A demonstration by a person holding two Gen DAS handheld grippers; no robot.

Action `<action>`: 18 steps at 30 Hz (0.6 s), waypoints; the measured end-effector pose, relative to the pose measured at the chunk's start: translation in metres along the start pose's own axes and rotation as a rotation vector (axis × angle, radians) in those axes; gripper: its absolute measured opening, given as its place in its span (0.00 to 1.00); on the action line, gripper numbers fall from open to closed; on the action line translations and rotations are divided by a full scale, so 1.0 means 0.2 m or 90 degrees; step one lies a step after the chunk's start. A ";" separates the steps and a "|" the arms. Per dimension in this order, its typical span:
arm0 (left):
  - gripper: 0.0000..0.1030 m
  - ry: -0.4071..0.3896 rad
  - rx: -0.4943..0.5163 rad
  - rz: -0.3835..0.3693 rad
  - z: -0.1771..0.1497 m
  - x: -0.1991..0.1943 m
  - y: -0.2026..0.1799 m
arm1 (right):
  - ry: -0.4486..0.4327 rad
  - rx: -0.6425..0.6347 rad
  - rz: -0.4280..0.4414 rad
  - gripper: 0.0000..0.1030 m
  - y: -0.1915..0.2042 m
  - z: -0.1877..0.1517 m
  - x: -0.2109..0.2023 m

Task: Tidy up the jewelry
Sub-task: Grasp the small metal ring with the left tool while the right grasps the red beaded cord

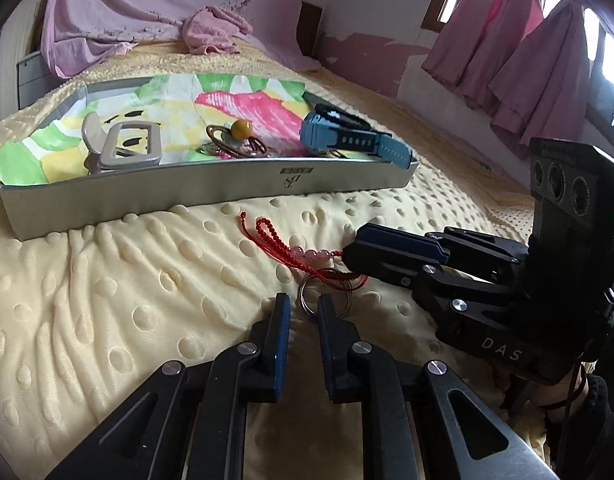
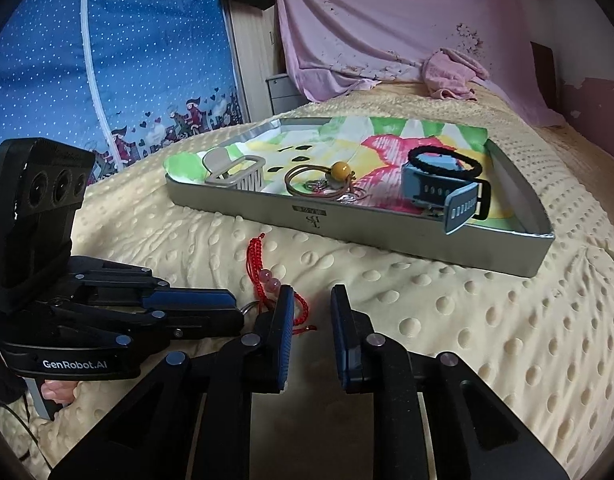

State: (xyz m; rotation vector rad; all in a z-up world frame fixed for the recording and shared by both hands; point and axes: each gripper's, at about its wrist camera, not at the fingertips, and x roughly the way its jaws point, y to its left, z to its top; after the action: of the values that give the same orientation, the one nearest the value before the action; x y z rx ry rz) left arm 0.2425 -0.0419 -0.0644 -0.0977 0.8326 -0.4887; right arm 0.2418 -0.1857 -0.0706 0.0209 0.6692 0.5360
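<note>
Red cord bracelet with pink beads, lying near the tray. Left tool narrowly parted. Right tool gapes empty.

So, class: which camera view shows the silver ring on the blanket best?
The left wrist view: the silver ring lies nearly whole ahead of the left gripper. The right wrist view shows only a sliver beside the left gripper's fingers.

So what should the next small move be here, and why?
Probably ease the left gripper forward and close on the metal ring: its jaws are open just short of the ring, which lies on the blanket tangled with the red bracelet, outside the tray.
</note>
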 end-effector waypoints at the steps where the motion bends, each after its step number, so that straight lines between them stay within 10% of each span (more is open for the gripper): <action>1: 0.13 0.004 -0.001 0.001 0.00 0.00 0.00 | 0.004 -0.001 0.002 0.16 0.00 0.00 0.01; 18: 0.06 0.035 0.010 0.042 0.01 0.05 -0.04 | 0.061 -0.030 0.030 0.05 0.06 -0.01 0.07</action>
State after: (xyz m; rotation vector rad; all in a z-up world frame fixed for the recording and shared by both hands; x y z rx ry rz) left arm 0.2462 -0.0527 -0.0680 -0.0419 0.8827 -0.4383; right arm 0.2442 -0.1698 -0.0785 -0.0335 0.7500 0.6013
